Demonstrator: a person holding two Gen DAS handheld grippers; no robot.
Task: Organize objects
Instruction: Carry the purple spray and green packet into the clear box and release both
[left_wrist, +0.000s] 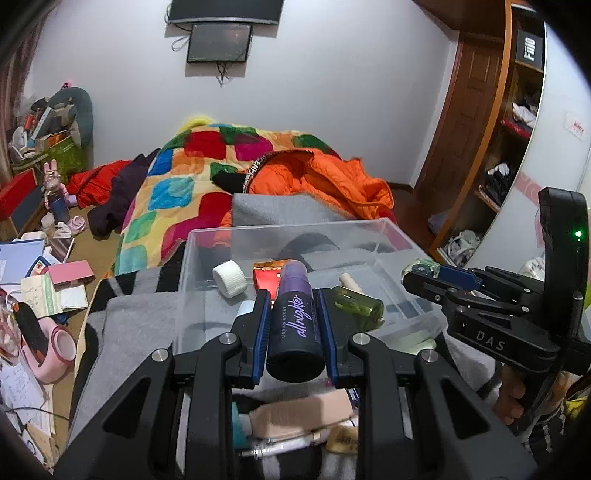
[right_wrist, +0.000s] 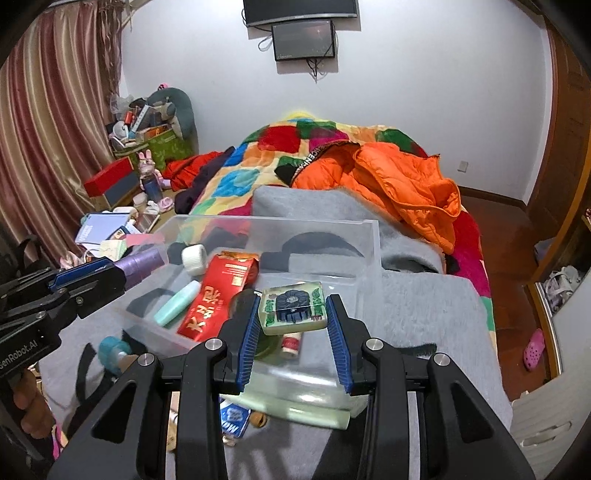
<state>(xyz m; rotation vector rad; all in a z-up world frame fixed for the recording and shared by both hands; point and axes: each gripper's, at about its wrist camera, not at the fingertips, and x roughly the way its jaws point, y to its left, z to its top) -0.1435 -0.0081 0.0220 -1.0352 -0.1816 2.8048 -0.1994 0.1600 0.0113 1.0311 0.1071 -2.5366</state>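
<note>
Left wrist: left gripper (left_wrist: 294, 314) fingers clamp spray bottle (left_wrist: 293, 325), right gripper (right_wrist: 291, 314) fingers pinch green-patterned block (right_wrist: 293, 308), both over clear bin (left_wrist: 295, 230); next, probably lower and release inside.

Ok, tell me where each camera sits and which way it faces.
Left wrist: on the left gripper, facing the clear bin and bed; its fingers clamp a purple spray bottle.
Right wrist: on the right gripper, same direction; it holds a green block.
Shared: bin, orange jacket, each other's gripper.

The clear bin (right_wrist: 369, 236) stands open on top; its far half lies bare, while the red packet (right_wrist: 218, 295) and white cap (right_wrist: 194, 258) crowd its near left.
</note>
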